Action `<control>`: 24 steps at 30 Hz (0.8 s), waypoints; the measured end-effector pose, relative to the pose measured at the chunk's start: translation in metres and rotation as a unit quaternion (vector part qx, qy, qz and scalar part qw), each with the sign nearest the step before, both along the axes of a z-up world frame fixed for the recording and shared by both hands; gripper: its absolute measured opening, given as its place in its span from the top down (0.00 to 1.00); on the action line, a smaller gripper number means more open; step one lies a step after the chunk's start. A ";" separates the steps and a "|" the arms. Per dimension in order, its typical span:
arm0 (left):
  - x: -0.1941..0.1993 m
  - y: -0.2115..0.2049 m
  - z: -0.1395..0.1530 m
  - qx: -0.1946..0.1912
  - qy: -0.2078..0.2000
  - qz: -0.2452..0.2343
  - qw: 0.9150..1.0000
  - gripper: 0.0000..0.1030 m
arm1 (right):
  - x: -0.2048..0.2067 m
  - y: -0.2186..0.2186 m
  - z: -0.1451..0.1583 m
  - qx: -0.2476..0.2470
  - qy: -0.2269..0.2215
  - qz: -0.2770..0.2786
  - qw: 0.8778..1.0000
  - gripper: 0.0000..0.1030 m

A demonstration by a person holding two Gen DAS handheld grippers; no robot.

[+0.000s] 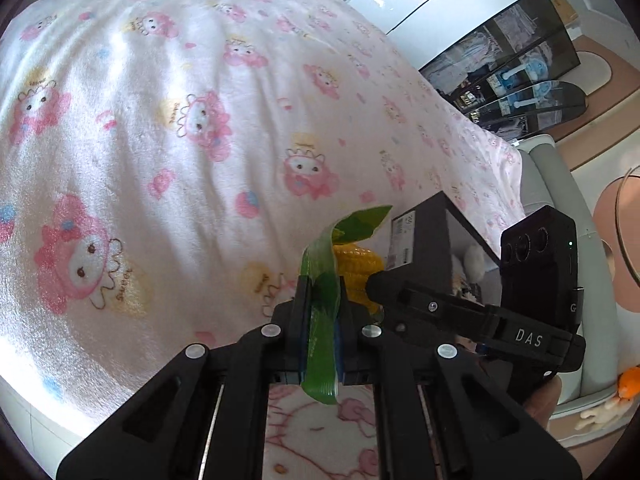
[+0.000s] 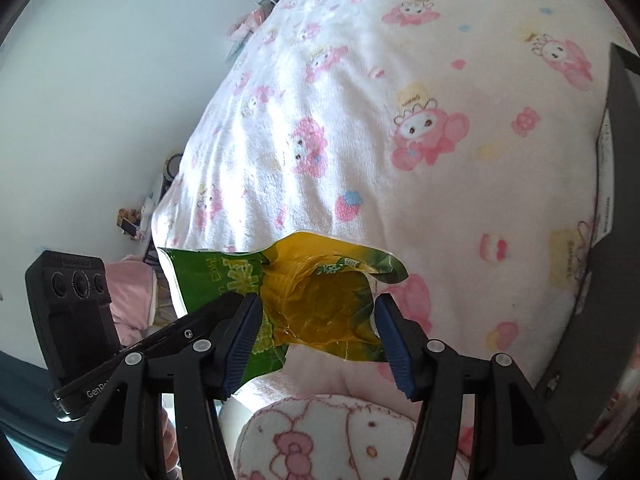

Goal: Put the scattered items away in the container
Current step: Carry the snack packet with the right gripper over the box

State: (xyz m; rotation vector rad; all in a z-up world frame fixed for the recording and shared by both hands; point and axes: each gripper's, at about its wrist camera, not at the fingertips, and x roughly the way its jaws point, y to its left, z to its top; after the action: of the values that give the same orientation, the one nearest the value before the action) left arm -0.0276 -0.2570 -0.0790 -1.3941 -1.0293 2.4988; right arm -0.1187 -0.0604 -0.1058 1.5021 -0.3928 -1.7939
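Observation:
A green and yellow snack packet (image 1: 320, 312) hangs above the bed, and my left gripper (image 1: 322, 292) is shut on its green edge. From the right wrist view the same packet (image 2: 312, 280) spreads between the blue pads (image 2: 394, 344) of my right gripper (image 2: 316, 304), which stands open around its yellow middle. The right gripper's black finger (image 1: 424, 300) reaches in beside the packet from the right. The black box (image 1: 428, 240) stands just behind the packet, open side up, with white fluffy things inside. That box (image 2: 616, 168) runs along the right edge of the right wrist view.
A white blanket (image 1: 168, 128) with pink cartoon figures covers the whole bed. A plush cushion (image 2: 320, 436) with a pink cat print lies below the grippers. A dark glass cabinet (image 1: 520, 76) stands past the bed's far corner. An orange toy (image 1: 628, 384) lies on the floor.

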 end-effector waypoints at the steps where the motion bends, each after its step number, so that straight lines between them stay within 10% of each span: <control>1: -0.001 0.008 0.008 0.005 0.010 -0.010 1.000 0.92 | 0.003 0.011 0.009 -0.008 0.007 -0.012 1.000 0.46; 12: -0.033 0.121 0.078 0.009 0.084 -0.125 0.989 0.92 | 0.024 0.134 0.096 -0.023 0.107 -0.134 0.985 0.46; 24: -0.074 0.238 0.075 0.011 0.079 -0.219 0.972 0.92 | 0.033 0.246 0.099 0.024 0.125 -0.224 0.966 0.46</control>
State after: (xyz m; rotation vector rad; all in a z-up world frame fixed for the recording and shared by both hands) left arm -0.1018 -0.0191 -0.0041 -1.2300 -0.6314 2.2191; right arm -0.0853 0.1856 -0.0067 1.2620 -0.5999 -2.3306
